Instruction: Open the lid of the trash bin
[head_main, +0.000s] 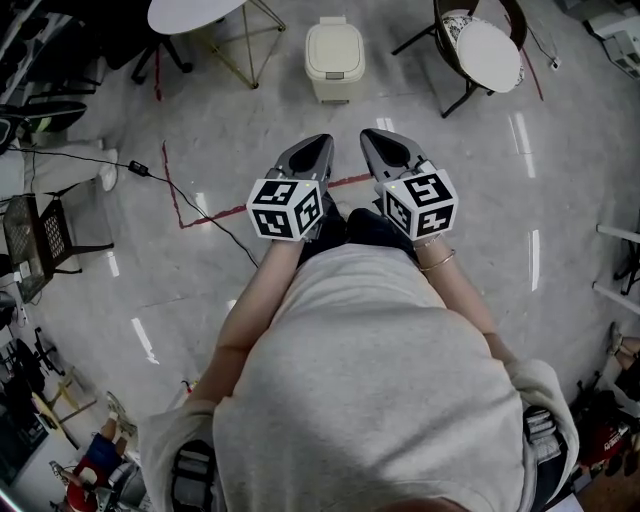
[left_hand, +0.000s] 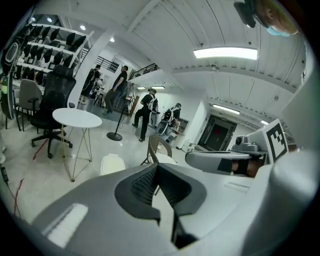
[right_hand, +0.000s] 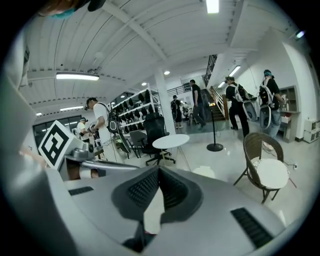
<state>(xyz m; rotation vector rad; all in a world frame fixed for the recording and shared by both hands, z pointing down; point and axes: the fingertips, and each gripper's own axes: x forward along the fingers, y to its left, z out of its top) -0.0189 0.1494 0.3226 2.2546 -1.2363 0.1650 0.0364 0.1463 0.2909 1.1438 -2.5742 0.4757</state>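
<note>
A cream trash bin stands on the floor ahead of me, its lid down. It also shows as a small pale bin in the left gripper view and just past the jaws as the bin in the right gripper view. My left gripper and right gripper are held side by side in front of the body, well short of the bin. Both are shut, tips touching, with nothing between them, as the left gripper and right gripper show.
A round white table stands left of the bin and a wicker chair with a white cushion right of it. Red tape and a black cable cross the floor. Several people stand further back in the room.
</note>
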